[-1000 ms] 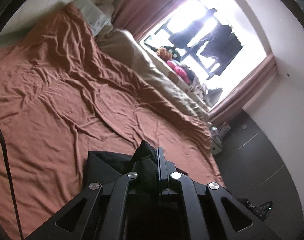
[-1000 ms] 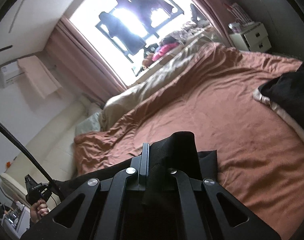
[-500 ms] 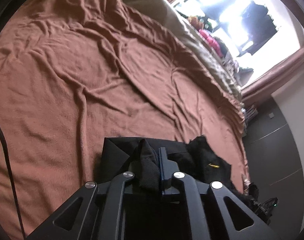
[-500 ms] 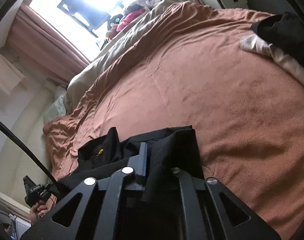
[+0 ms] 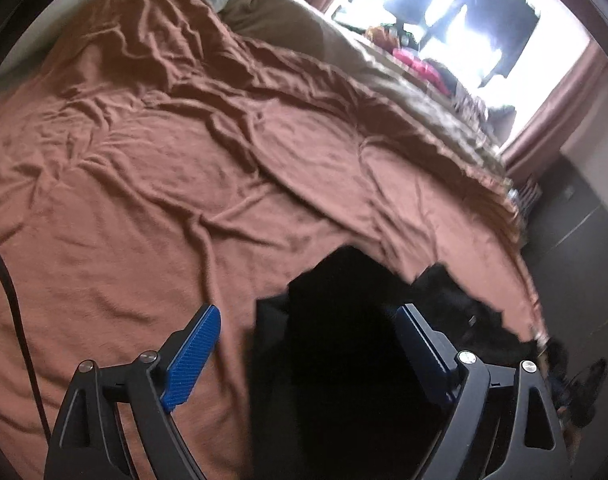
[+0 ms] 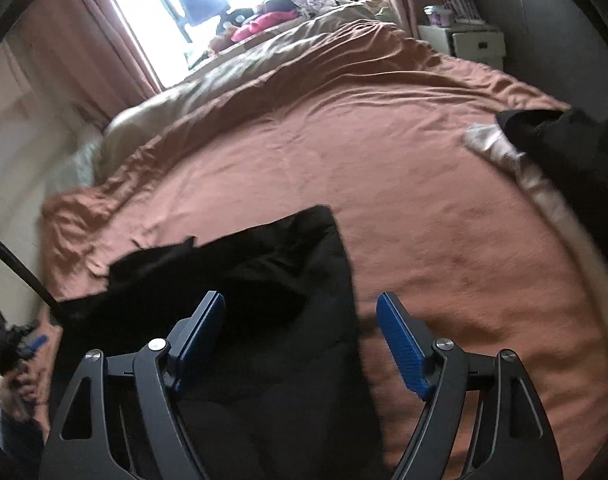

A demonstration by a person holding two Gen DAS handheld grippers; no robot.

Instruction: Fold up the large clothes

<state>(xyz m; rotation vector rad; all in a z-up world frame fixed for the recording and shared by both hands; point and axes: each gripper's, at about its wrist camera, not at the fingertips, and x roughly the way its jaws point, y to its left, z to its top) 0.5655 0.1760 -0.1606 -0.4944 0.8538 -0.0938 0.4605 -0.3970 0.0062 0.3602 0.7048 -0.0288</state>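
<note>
Holding both tools over the bed, we note the left gripper (image 5: 308, 336) with its jaws spread wide, nothing between the ribbed blue pads (image 5: 191, 354). Our right gripper (image 6: 301, 338) is likewise spread apart, its blue pads (image 6: 402, 346) bare and clear of cloth. Frames of both tools are matte black, with triangular cut-outs and small silver screw heads.

Black garment (image 5: 344, 360) lies on the brown bedspread (image 5: 143, 200), directly below and ahead of the open fingers. From the right wrist view the garment (image 6: 271, 280) reads as a roughly rectangular folded slab, soft and slightly puffed, one crisp corner pointing toward the window, a looser rumpled flap trailing off to the left. Whether either tool touches the fabric, we cannot tell.

Bedspread is a fleecy, rust-brown cloth, heavily creased in long ridges on the left side, smoother on the right. A beige quilt (image 6: 207, 92) with a dull sheen runs along the far edge under the bright window (image 5: 456, 12). At the right edge of the right wrist view, a second dark garment (image 6: 576, 152) rests on a pale satin-like cloth (image 6: 504, 156), well apart from the folded one. A white bedside cabinet (image 6: 464, 42) stands past the bed's far corner.
</note>
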